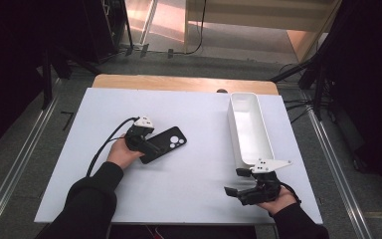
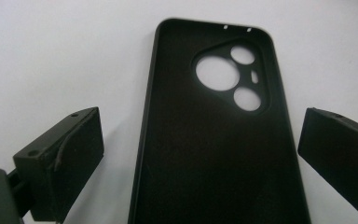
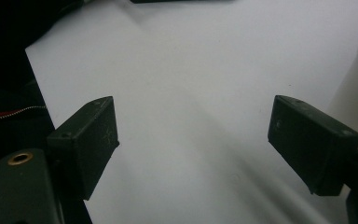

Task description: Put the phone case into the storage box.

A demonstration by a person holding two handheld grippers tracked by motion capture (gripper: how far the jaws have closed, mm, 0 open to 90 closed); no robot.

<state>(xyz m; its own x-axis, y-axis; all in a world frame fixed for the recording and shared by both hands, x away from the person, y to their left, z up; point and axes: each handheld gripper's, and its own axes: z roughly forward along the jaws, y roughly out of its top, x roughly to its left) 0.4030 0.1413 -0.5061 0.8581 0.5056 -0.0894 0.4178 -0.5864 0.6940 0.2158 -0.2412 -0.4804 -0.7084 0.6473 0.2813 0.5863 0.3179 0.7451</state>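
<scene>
1. Currently, counter: flat matte white sheet; nothing lifted yet, grasp + any move still to do.
2. Bin: long white tray w/ smooth walls, right side.
3. Phone case: black, matte, rounded corners, lies flat, left of centre.
4. Left gripper: jaws wide, straddling case, no contact.
5. Right gripper: jaws wide, empty, near bin.

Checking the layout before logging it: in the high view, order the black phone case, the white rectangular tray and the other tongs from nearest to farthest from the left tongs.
1. Black phone case: directly at the left tongs, between the open jaws.
2. Right tongs: near edge, to the right.
3. White rectangular tray: far right of the table. Its near end lies about as close as the right tongs, so 2 and 3 are hard to separate.
</scene>
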